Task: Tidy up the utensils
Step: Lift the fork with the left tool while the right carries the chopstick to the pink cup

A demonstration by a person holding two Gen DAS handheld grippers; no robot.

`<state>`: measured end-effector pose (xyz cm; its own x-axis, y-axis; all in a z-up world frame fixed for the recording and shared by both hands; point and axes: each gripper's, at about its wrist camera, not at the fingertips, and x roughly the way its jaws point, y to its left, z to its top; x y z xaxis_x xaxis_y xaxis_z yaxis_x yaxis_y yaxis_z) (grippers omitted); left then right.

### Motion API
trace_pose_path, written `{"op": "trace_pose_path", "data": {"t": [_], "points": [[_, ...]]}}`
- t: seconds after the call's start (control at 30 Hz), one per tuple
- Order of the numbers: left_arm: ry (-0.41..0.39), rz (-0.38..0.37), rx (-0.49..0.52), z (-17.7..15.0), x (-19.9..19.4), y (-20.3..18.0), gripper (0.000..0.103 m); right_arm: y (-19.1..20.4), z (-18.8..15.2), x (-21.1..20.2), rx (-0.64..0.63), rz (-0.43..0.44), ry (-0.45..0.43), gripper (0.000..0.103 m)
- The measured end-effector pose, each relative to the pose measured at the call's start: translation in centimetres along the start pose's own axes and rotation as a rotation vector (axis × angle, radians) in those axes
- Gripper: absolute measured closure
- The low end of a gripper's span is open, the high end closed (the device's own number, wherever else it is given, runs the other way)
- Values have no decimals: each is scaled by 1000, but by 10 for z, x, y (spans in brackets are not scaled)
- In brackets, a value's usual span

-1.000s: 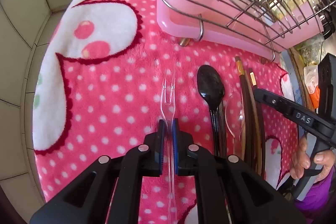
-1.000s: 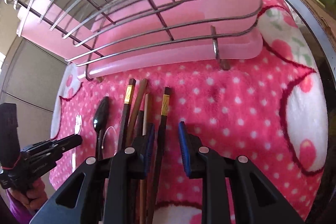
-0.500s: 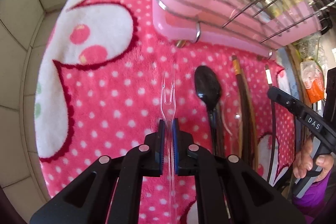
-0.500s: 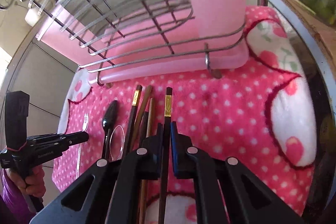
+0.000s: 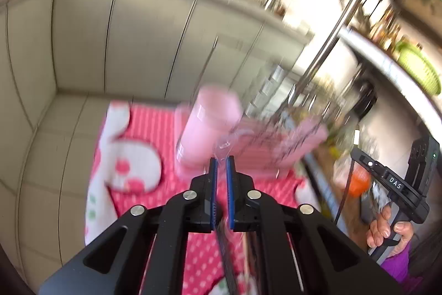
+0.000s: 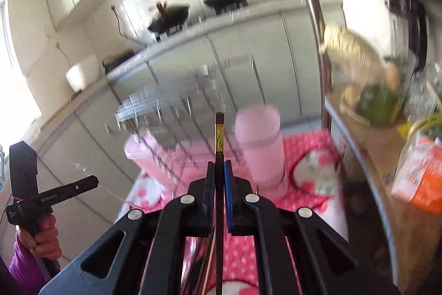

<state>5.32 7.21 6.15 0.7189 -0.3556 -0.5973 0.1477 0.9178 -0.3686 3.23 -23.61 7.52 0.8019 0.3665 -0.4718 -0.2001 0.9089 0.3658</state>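
My left gripper (image 5: 221, 161) is shut on a clear plastic fork (image 5: 224, 147), held up in the air and pointing toward the pink utensil cup (image 5: 210, 126) of the pink wire drying rack (image 5: 279, 143). My right gripper (image 6: 220, 165) is shut on a dark chopstick with a gold band (image 6: 219, 138), also lifted, its tip up in front of the rack (image 6: 165, 145) and left of the pink cup (image 6: 261, 145). More chopsticks (image 6: 205, 267) lie on the pink dotted towel (image 6: 243, 253) under the right gripper. Both views are motion-blurred.
The pink towel (image 5: 143, 129) covers a tiled counter corner (image 5: 41, 129). A steel shelf post (image 6: 317, 46) and a shelf with vegetables (image 6: 378, 101) and an orange packet (image 6: 422, 179) stand at the right. Pans (image 6: 171, 15) sit on a far counter.
Both grippers have risen off the towel and tilted up, the left with the clear fork, the right with the chopstick. The rack now sits lower and farther in both views.
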Motion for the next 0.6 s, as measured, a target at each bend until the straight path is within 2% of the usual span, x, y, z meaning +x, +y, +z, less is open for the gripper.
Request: {"op": "trace_pose_path", "data": {"t": [0.17, 0.3, 0.43, 0.6], "points": [[-104, -49, 40, 50, -23, -23, 98, 4, 59, -36, -32, 5, -195, 97], [-163, -81, 56, 80, -45, -34, 98, 7, 98, -51, -65, -30, -356, 97], [-214, -45, 95, 103, -57, -43, 98, 4, 125, -48, -82, -86, -472, 97], [-204, 6, 107, 117, -42, -39, 98, 0, 133, -21, -105, -146, -540, 97]]}}
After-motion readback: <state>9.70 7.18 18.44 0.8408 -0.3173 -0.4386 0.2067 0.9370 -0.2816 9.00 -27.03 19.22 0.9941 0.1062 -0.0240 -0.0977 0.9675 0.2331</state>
